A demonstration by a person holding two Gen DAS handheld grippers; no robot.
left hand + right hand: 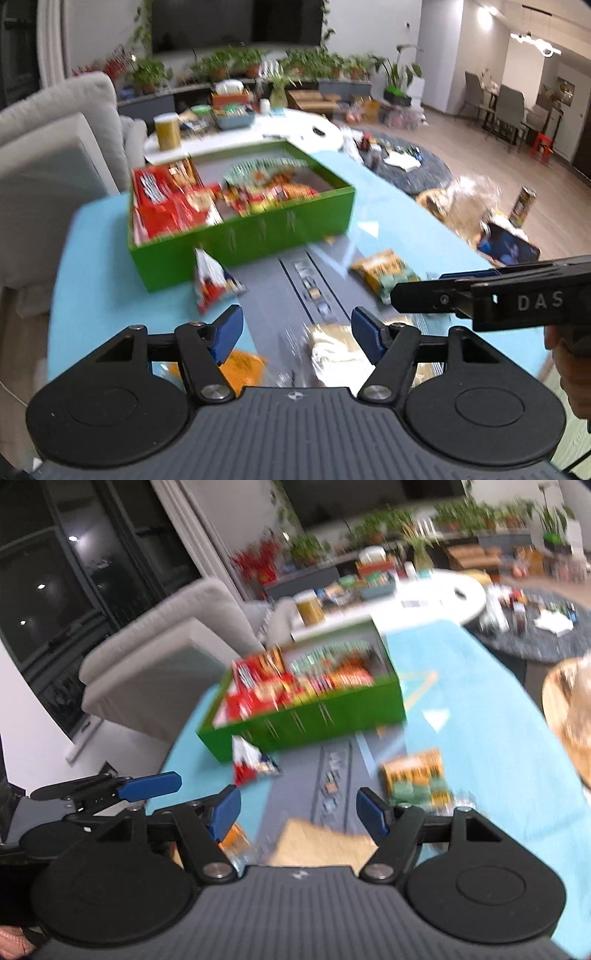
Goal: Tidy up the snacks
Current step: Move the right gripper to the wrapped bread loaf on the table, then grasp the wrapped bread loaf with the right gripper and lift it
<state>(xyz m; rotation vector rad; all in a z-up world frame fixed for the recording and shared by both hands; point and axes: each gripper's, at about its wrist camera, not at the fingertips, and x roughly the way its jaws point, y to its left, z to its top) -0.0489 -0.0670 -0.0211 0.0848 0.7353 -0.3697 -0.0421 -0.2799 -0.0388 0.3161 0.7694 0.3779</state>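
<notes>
The box (258, 236) was bright green outside and pale inside, crammed with red, orange and yellow packets (173, 199). The counter (92, 280) wore a light blue cover with a grey printed strip down its middle. A red-and-white packet (210, 280) and a yellow-and-green packet (384, 273) lay on the grey strip. Both grippers had blue pads (229, 332) on black arms.

Motion blur smears the packets inside the green box (258, 236), so no label reads. The red-and-white packet (251, 762) before it is blurred too. Under the left gripper (297, 332) an orange packet (242, 367) and a pale one (332, 350) are half hidden. The right gripper (297, 814) covers part of a tan packet (321, 845). The yellow-green packet (417, 775) is a smear.
</notes>
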